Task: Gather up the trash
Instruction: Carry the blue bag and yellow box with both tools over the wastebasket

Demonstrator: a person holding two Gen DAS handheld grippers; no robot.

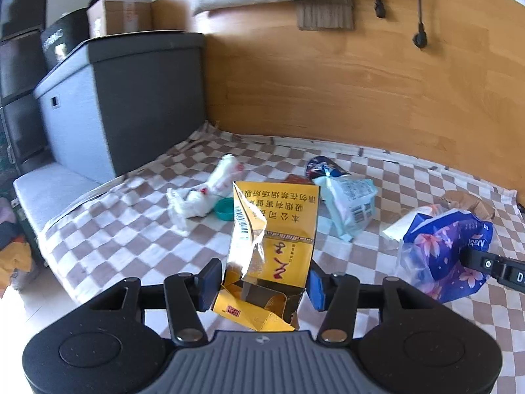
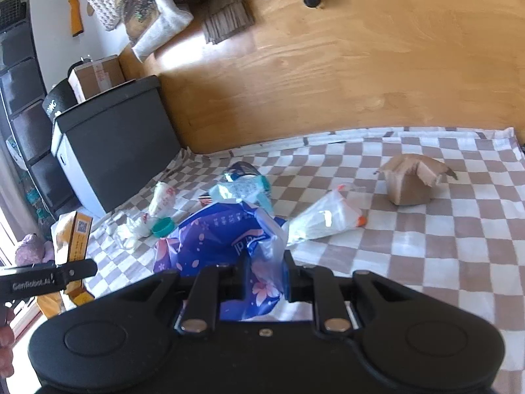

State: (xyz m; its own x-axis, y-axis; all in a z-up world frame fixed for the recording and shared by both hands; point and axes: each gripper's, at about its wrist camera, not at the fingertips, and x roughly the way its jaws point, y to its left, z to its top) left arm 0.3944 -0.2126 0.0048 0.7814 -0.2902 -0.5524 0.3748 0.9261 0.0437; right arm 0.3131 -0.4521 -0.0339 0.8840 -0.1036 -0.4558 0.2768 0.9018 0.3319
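Note:
My left gripper (image 1: pixel 262 279) is shut on a yellow cigarette carton (image 1: pixel 279 229) with torn clear wrap, held above the checked cloth (image 1: pixel 131 229). My right gripper (image 2: pixel 265 279) is shut on a blue flowered plastic bag (image 2: pixel 223 239), also seen in the left wrist view (image 1: pixel 439 246). On the cloth lie a crumpled white wrapper (image 1: pixel 203 193), a teal bottle cap (image 1: pixel 224 208), a pale blue packet (image 1: pixel 351 207), a clear plastic bag (image 2: pixel 325 220) and a torn brown cardboard box (image 2: pixel 410 180). The carton also shows at the left of the right wrist view (image 2: pixel 75 239).
A dark grey storage box (image 1: pixel 137 98) stands at the cloth's far left, with a cardboard box (image 1: pixel 121 16) behind it. A wooden floor (image 1: pixel 361 82) lies beyond, with cushions and cable plugs (image 1: pixel 418 37) on it.

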